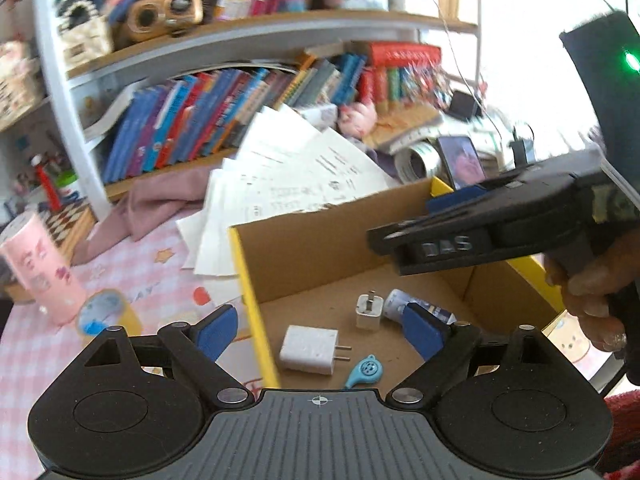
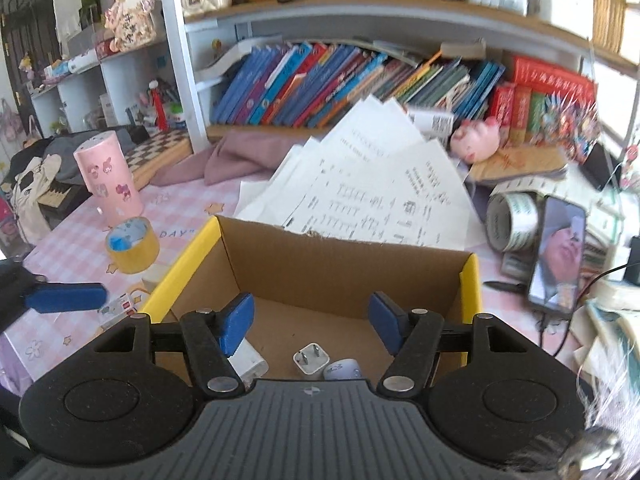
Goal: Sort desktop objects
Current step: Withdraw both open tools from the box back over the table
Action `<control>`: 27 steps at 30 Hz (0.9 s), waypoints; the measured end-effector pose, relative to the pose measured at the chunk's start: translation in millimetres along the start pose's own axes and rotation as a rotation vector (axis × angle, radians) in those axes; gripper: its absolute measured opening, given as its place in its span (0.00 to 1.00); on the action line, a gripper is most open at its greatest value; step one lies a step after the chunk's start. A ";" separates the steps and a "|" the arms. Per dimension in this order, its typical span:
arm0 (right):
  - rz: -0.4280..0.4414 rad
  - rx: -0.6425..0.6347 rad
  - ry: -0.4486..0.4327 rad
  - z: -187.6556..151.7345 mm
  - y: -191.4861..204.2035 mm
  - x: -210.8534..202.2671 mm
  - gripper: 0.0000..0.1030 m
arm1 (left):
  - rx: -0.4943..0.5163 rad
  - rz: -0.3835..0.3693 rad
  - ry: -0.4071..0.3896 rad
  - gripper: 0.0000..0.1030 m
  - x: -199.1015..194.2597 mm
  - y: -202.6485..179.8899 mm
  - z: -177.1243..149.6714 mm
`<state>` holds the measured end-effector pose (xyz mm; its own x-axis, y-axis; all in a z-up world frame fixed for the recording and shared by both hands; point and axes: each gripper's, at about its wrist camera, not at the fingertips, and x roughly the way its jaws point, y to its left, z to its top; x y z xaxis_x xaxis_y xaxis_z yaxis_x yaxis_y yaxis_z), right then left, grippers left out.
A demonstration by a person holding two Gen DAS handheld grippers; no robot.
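A yellow-edged cardboard box (image 1: 320,240) (image 2: 340,264) stands on the pink checked desk. Inside lie a large white charger (image 1: 310,349) (image 2: 248,362), a small white plug (image 1: 369,312) (image 2: 311,360), a white-and-blue tube (image 1: 404,304) (image 2: 344,369) and a blue whistle-like piece (image 1: 366,372). My left gripper (image 1: 320,332) is open and empty, hovering over the box's left wall. My right gripper (image 2: 314,320) is open and empty above the box; its body also shows in the left wrist view (image 1: 480,224). A left fingertip (image 2: 66,298) shows at the left of the right wrist view.
A yellow tape roll (image 2: 132,246) (image 1: 106,314) and a pink cylinder (image 2: 108,176) (image 1: 40,272) stand left of the box. Loose papers (image 2: 372,188) lie behind it. A phone (image 2: 558,256), a label roll (image 2: 514,222) and cables are at the right. Bookshelves stand behind.
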<state>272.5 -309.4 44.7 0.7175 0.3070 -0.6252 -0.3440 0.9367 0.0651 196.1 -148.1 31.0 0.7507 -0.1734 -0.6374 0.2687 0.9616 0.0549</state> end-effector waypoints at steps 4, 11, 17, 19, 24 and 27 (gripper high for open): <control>-0.058 -0.006 -0.054 -10.0 9.2 -18.7 0.65 | -0.064 0.020 -0.031 0.91 -17.5 21.3 -11.3; -0.187 0.053 -0.121 -31.7 29.6 -45.7 0.69 | -0.169 0.067 -0.089 0.92 -37.6 66.3 -32.3; -0.270 0.132 -0.128 -42.7 52.3 -56.1 0.69 | -0.155 0.041 -0.089 0.92 -47.1 89.1 -45.1; -0.292 0.138 -0.137 -47.4 64.4 -60.8 0.70 | -0.141 0.022 -0.092 0.92 -50.8 95.3 -50.8; -0.349 0.166 -0.135 -59.4 94.8 -70.1 0.70 | -0.117 -0.019 -0.059 0.92 -60.6 111.4 -71.0; -0.379 0.178 -0.129 -70.1 113.0 -74.7 0.72 | -0.113 -0.035 -0.031 0.92 -64.4 121.9 -81.7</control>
<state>137.6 -238.3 44.2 0.8468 -0.0564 -0.5289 0.0599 0.9982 -0.0107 131.2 -2.4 16.0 0.7610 -0.2126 -0.6129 0.2273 0.9723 -0.0550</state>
